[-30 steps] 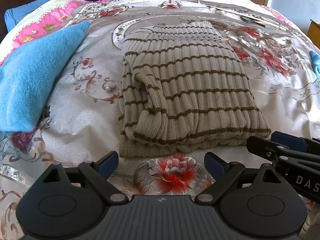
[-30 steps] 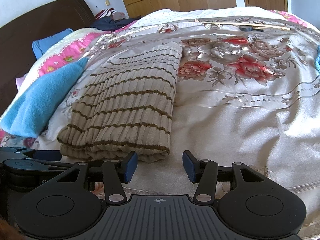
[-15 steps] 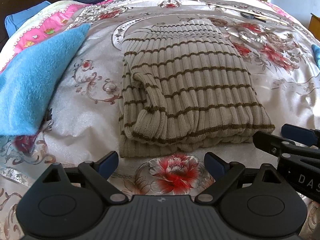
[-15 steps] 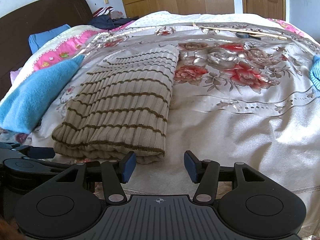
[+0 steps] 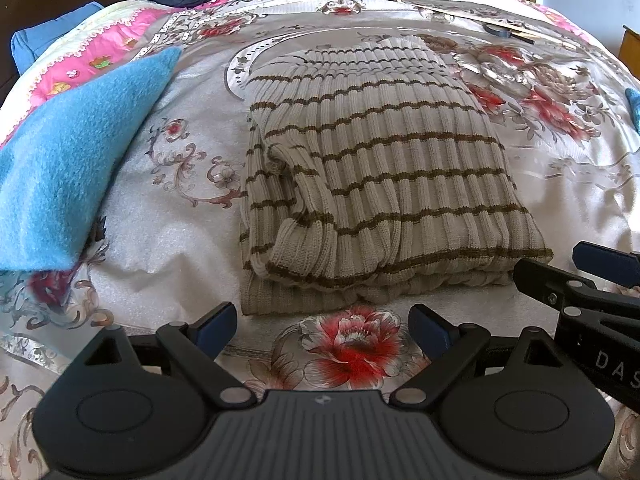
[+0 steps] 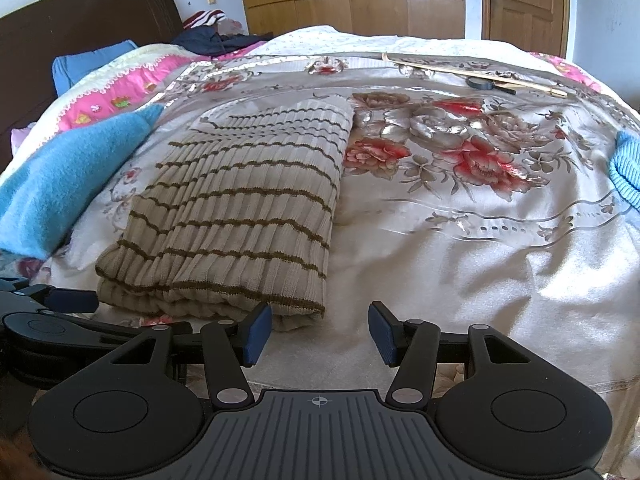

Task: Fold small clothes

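Note:
A beige ribbed sweater with thin brown stripes (image 5: 380,184) lies folded into a thick rectangle on the flowered bedspread (image 5: 172,216); a folded-in sleeve cuff shows at its near left. My left gripper (image 5: 322,330) stands open just short of the sweater's near edge, nothing between its blue pads. In the right wrist view the same sweater (image 6: 244,216) lies left of centre, and my right gripper (image 6: 320,334) is open at its near right corner, the left pad close beside the hem, nothing gripped. The right gripper (image 5: 592,276) also shows at the left view's right edge.
A blue fleece cloth (image 5: 76,164) lies left of the sweater. Another light blue knit (image 6: 626,168) sits at the right edge. A long wooden stick (image 6: 476,74) and a small black object (image 6: 480,83) lie at the far side. Pillows and dark clothes (image 6: 216,38) lie by the headboard.
The right gripper has opened a little wider and tilted up slightly, so more of the far room shows. The left gripper and the sweater have stayed put.

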### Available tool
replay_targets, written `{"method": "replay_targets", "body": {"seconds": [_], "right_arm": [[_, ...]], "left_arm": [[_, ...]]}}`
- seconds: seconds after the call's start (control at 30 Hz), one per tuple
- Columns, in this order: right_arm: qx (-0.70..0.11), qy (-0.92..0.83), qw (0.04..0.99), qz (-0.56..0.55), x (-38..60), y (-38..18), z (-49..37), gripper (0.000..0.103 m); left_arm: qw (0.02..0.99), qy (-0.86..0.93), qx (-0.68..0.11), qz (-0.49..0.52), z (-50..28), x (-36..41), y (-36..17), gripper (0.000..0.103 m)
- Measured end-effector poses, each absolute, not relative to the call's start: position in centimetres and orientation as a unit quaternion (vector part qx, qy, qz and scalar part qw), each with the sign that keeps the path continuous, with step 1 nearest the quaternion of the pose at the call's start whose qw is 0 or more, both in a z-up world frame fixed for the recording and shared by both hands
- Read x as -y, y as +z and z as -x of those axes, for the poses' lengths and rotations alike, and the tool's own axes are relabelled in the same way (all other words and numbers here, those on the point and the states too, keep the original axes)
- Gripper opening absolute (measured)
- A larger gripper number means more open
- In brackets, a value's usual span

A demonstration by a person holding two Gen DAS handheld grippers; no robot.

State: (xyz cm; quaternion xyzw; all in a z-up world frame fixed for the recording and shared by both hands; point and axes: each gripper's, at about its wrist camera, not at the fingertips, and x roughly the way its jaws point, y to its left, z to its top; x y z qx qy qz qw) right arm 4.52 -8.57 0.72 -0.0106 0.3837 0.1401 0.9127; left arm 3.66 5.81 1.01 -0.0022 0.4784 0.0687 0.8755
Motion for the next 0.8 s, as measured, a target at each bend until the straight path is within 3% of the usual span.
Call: {"method": "replay_targets", "body": {"seconds": [0.8], "right_arm": [[-0.396,0.153,0.905,-0.001,8.49,0.24,-4.75,0.053]], "left_arm": [[0.877,0.092,-0.471,-0.010,-3.47,-5.77,1.08,0.102]]}}
